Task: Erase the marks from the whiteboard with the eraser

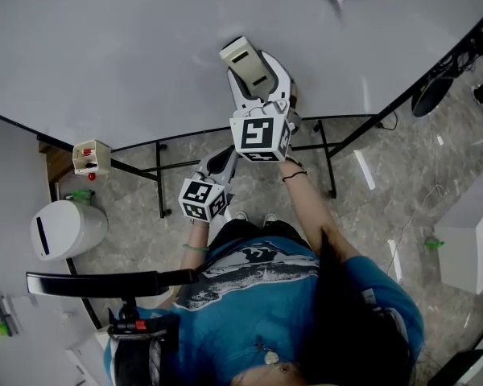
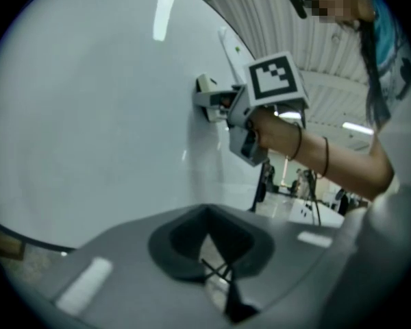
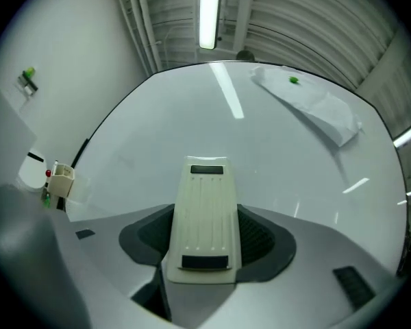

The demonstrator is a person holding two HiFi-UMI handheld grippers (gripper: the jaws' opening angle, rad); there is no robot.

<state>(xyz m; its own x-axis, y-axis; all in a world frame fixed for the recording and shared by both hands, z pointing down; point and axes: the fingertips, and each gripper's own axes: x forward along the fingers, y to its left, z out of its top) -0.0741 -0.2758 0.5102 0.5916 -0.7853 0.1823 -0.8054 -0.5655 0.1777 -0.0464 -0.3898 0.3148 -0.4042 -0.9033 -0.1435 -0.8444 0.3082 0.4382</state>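
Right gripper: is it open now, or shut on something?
Shut. The right gripper clamps the cream eraser; its dark jaws press against both sides of the eraser.

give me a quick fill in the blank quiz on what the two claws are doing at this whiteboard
1. The right claw is shut on a cream-coloured ___.
2. The far end of that tool is held up against the ___.
3. The left claw, held lower down, is ___ with nothing between its jaws.

Missing words: eraser; whiteboard; shut
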